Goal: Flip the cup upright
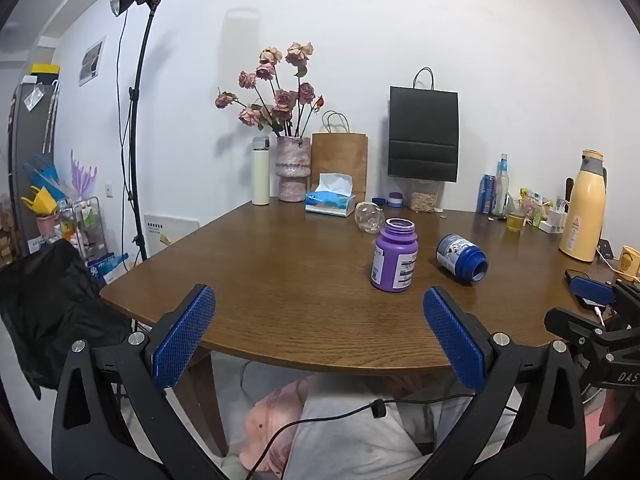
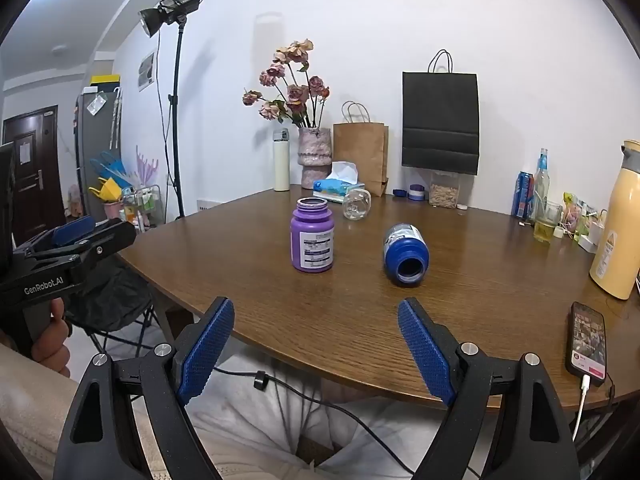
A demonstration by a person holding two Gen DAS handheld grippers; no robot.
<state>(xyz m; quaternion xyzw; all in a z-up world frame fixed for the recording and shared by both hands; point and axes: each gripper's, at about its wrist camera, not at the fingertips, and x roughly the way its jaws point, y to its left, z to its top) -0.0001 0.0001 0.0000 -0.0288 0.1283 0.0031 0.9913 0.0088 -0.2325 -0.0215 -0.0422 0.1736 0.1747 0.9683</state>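
A blue container (image 1: 460, 258) (image 2: 405, 252) lies on its side on the brown wooden table (image 1: 280, 280) (image 2: 360, 320), its open mouth turned toward the near edge. To its left a purple container (image 1: 394, 256) (image 2: 312, 240) stands upright, open at the top. Behind them a clear glass jar (image 1: 369, 217) (image 2: 356, 203) lies tipped over. My left gripper (image 1: 319, 294) is open over the near table edge, short of the purple container, and holds nothing. My right gripper (image 2: 316, 305) is open too, empty, with the blue container ahead and slightly right.
A phone on a cable (image 2: 587, 340) lies at the near right edge. A yellow thermos (image 1: 582, 206) (image 2: 618, 224), bottles and a glass of yellow liquid (image 1: 515, 216) crowd the right side. A tissue box (image 1: 330, 200), vase and paper bags stand at the back.
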